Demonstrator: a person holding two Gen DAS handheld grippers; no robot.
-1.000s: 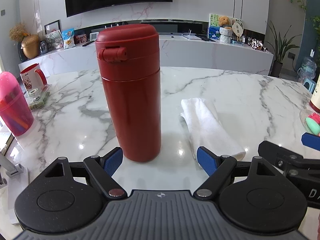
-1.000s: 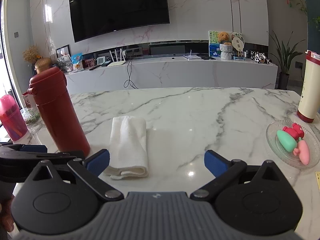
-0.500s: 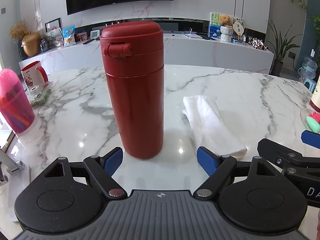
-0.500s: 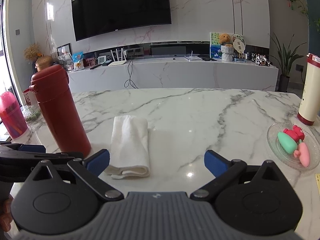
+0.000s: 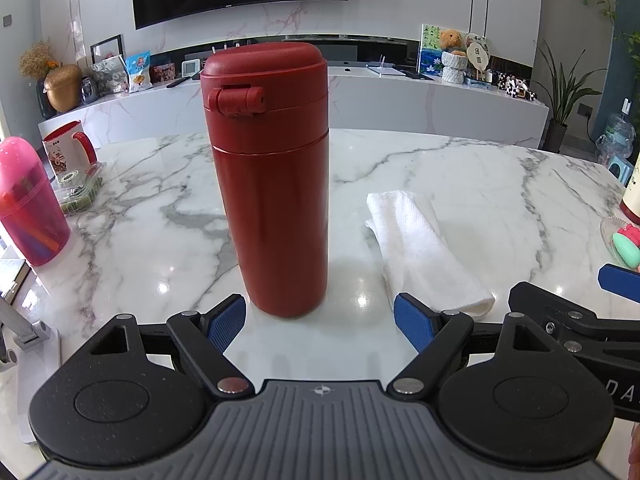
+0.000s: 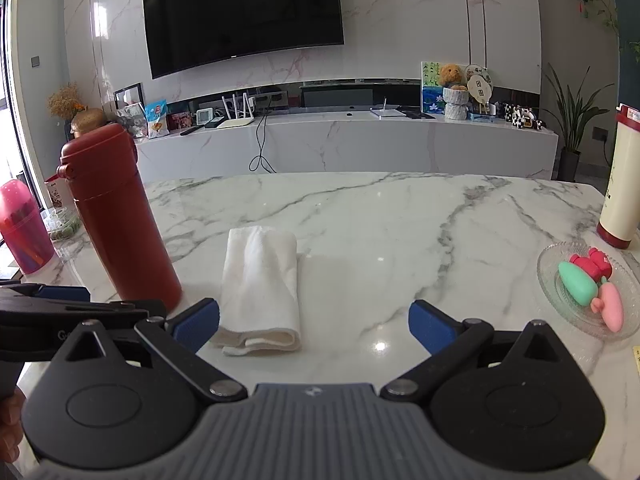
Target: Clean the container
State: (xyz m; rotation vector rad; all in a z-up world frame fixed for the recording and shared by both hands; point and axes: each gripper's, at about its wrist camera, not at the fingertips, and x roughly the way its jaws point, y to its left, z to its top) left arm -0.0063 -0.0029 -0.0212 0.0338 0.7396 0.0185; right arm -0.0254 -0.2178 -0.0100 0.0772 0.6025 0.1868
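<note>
A tall red bottle (image 5: 272,184) with its flip lid closed stands upright on the white marble table (image 5: 480,184). My left gripper (image 5: 320,320) is open just in front of the bottle's base, and its blue pads do not touch the bottle. A folded white cloth (image 5: 420,252) lies flat to the right of the bottle. In the right wrist view my right gripper (image 6: 316,324) is open, low over the table. The near end of the cloth (image 6: 260,288) lies by its left pad, and the bottle (image 6: 120,220) stands further left. Neither gripper holds anything.
A pink tumbler (image 5: 28,208), a red-and-white mug (image 5: 68,148) and a packet of greens (image 5: 78,196) stand at the table's left edge. At the right are a glass dish (image 6: 552,280) of small toys and a cream tumbler (image 6: 622,184). A white counter runs behind.
</note>
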